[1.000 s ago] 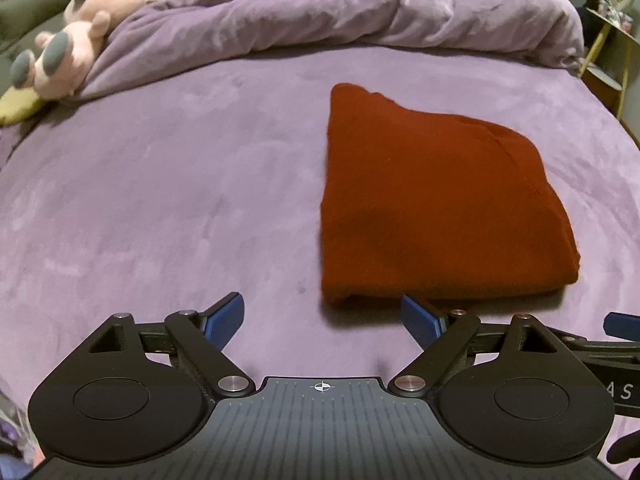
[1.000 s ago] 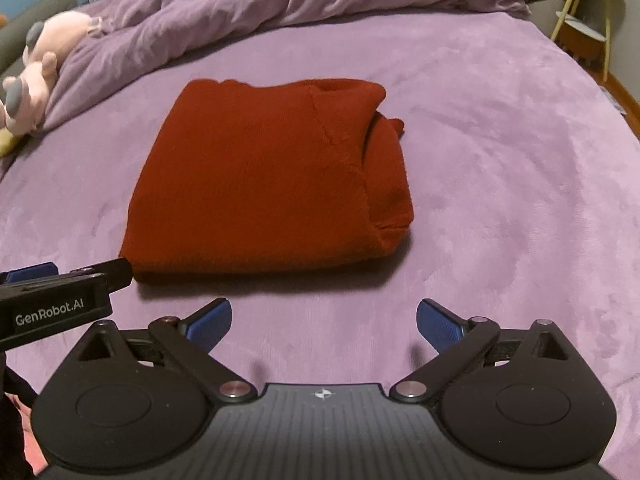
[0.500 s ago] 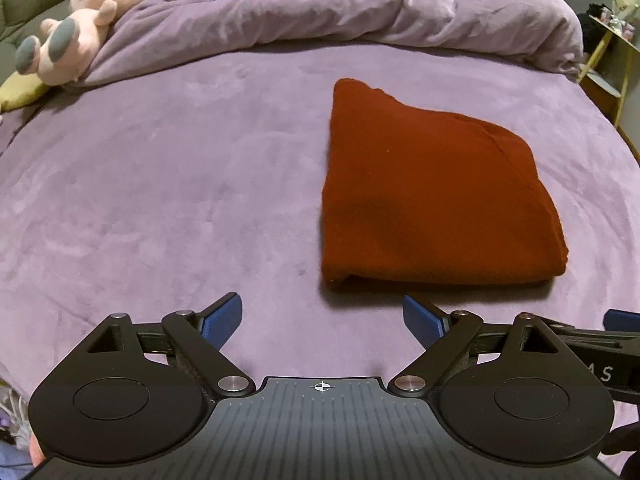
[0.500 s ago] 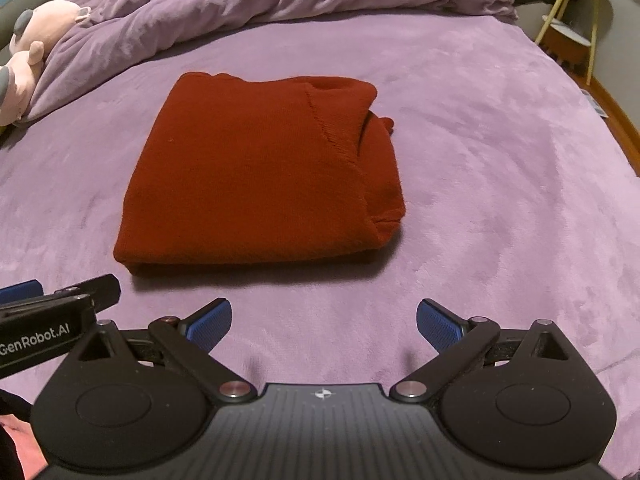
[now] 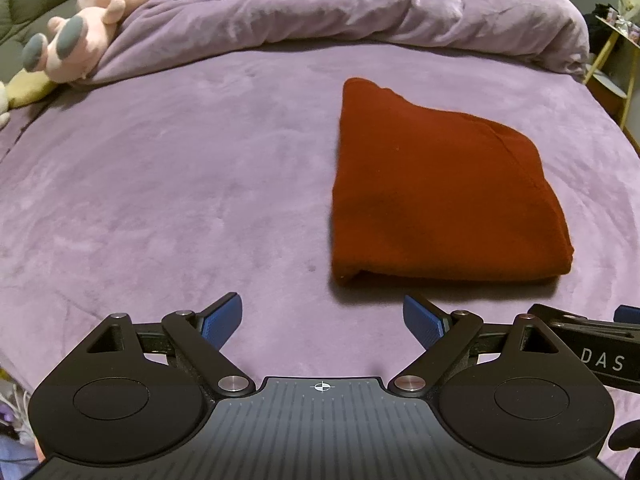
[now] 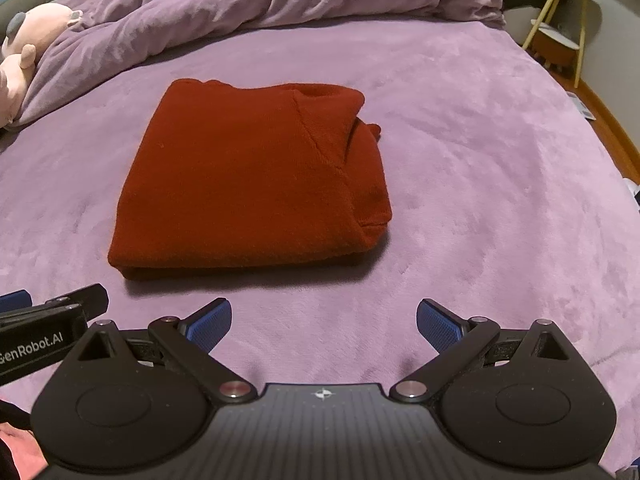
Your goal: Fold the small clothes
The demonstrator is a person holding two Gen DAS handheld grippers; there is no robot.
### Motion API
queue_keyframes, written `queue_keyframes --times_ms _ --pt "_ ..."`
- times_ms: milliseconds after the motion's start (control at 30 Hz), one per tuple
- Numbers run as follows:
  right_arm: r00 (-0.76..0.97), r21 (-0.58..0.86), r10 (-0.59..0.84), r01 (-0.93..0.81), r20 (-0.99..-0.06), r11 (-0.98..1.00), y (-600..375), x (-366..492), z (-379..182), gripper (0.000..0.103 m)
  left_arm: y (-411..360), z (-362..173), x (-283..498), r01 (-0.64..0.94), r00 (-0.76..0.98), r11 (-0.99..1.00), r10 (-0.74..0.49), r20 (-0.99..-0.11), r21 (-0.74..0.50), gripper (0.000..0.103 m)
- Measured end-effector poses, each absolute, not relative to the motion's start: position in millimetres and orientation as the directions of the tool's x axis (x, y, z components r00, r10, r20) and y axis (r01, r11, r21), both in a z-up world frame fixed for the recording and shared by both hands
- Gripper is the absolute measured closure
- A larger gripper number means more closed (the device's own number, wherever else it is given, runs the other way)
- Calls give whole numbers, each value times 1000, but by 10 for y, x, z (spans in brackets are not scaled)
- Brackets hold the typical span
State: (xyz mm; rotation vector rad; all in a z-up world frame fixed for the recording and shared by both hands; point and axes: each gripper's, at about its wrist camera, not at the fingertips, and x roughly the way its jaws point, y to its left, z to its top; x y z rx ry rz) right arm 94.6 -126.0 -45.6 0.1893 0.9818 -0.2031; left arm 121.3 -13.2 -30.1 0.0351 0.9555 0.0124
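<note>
Fold complete: red garment [image 6: 248, 180] lies squared, frame centre
I see left gripper [image 5: 322, 320] and right gripper [image 6: 324, 324] spread, empty

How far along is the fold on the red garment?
Done: red garment lies folded into a compact stack on the purple bed. In hand: nothing; left gripper and right gripper are open, short of its near edge. Left: no other loose clothes visible.
</note>
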Motion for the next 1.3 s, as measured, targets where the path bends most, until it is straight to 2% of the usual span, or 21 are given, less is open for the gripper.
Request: queue_keyframes --times_ms 1300 --pt "526 74 -84 271 -847 960 -1269 976 -498 4 -90 -328 1247 9 561 999 29 -828 41 11"
